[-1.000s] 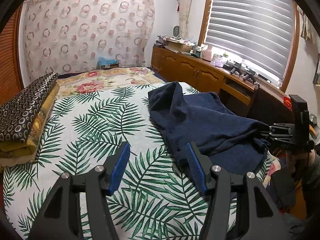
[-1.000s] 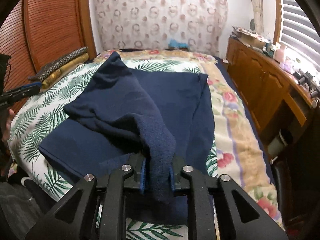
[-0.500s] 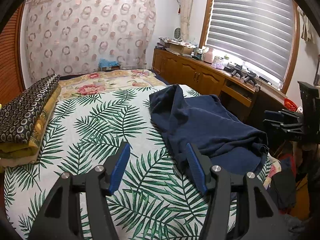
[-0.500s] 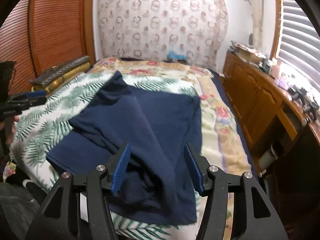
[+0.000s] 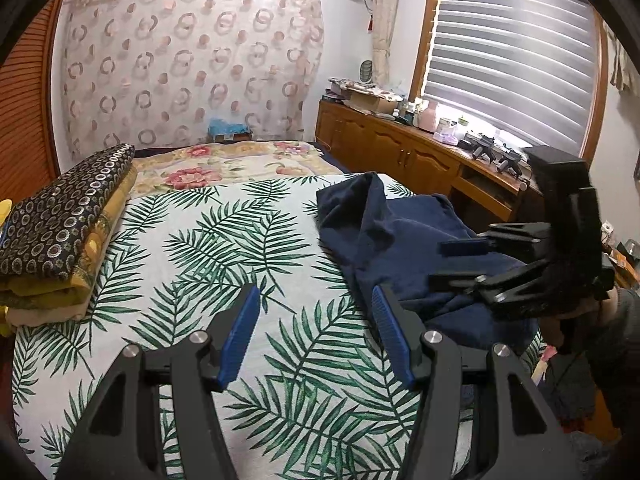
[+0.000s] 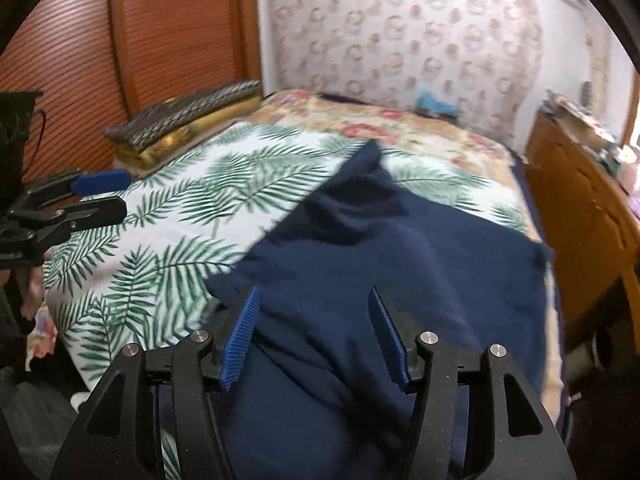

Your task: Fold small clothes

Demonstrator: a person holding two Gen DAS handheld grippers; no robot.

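Cloth, a dark blue garment [image 6: 400,264], is lying rumpled on the window side of the bed [image 5: 224,240], one fold standing up in a peak. Both grippers are hanging wide with nothing between their pads: the left gripper [image 5: 316,336] over bare bedspread beside the garment, the right gripper [image 6: 314,336] above it, though that view is blurring. It looks like a pause between folds; next calls for pinching an edge, probably.

Looking into a home bedroom: bed [image 5: 224,248] lying under a palm-leaf sheet with a floral quilt [image 5: 224,164] showing beyond it, folded blankets [image 5: 60,232] stacking at its left edge, patterned curtain [image 5: 188,68] hanging across the far wall, slatted blind [image 5: 512,52] glowing over a wooden sideboard [image 5: 400,152] crowding with household clutter, louvred wooden wardrobe doors [image 6: 120,52] standing beside the bed.
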